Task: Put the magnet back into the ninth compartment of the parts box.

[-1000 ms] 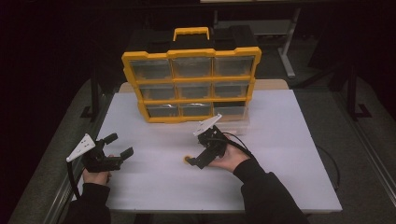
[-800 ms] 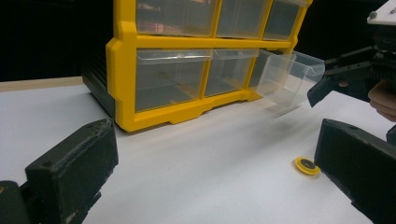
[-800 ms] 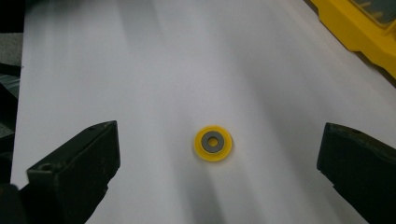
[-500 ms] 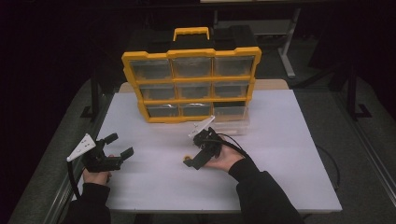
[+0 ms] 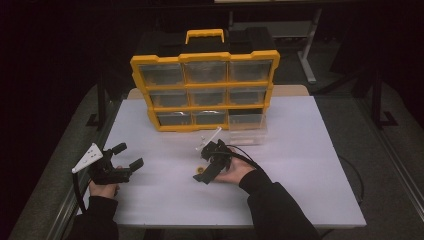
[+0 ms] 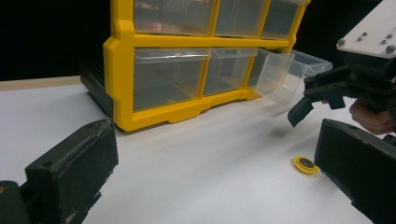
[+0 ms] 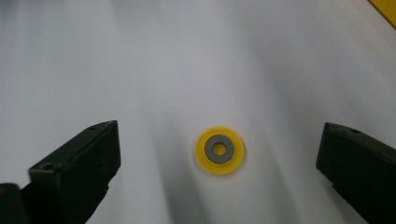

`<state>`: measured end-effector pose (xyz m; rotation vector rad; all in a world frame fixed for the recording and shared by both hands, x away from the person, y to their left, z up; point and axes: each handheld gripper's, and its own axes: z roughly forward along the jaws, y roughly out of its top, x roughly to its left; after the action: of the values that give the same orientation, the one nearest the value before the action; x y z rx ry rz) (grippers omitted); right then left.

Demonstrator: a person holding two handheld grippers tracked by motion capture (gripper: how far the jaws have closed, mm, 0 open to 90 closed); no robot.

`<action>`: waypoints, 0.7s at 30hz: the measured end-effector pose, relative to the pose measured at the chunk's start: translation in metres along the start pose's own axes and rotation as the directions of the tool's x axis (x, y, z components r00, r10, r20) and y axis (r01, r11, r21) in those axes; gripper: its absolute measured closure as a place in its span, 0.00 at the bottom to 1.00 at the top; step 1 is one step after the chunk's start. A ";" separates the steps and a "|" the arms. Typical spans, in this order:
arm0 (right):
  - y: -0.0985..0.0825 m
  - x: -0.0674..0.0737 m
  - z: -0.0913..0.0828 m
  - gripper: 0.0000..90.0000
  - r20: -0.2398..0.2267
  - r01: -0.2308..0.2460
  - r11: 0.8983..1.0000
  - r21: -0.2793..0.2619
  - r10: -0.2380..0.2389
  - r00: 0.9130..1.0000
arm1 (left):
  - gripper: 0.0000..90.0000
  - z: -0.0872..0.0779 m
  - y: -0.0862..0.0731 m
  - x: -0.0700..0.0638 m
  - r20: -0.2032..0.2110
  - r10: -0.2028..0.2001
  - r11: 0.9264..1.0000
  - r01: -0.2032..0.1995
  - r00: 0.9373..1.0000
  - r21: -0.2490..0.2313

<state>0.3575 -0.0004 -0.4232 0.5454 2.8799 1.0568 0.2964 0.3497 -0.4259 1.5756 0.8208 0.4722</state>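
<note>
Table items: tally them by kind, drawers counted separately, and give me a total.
Yellow organizer cabinet: 1
Clear drawers in the cabinet: 9, with the bottom-right drawer pulled out
Yellow disc with a grey ring centre: 1
Hand-held tongs: 2, left tongs and right tongs, both open
Total: 13

The high view looks forward and down from above the person's side, taking in the whole white bench and the yellow drawer cabinet at its far side. The left gripper view sits low near the bench surface, facing the cabinet from close by. The right gripper view points steeply down, close over a yellow ring. The same ring lies in the left gripper view and, tiny, in the high view.
</note>
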 end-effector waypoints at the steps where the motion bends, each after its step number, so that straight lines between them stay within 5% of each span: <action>1: 0.000 0.000 0.001 0.04 -0.001 0.006 1.000 -0.002 -0.006 1.000 | 0.00 0.000 0.000 0.000 0.000 -0.001 1.000 0.001 1.000 0.000; 8: 0.001 0.002 0.008 0.19 -0.036 0.025 0.999 0.034 -0.024 0.999 | 0.00 0.000 0.000 0.001 -0.010 -0.001 1.000 0.001 1.000 -0.005; 14: 0.002 0.003 0.012 0.35 -0.026 0.038 0.998 0.047 -0.037 0.999 | 0.00 -0.001 0.000 0.001 -0.014 0.007 1.000 -0.007 1.000 -0.006; 21: 0.003 0.004 0.014 0.42 -0.008 0.042 0.998 0.053 -0.042 0.999 | 0.00 0.000 0.000 0.000 -0.012 0.006 1.000 -0.006 1.000 -0.004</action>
<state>0.3568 0.0118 -0.4320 0.4821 2.9197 0.9813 0.2964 0.3502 -0.4256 1.5733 0.8244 0.4874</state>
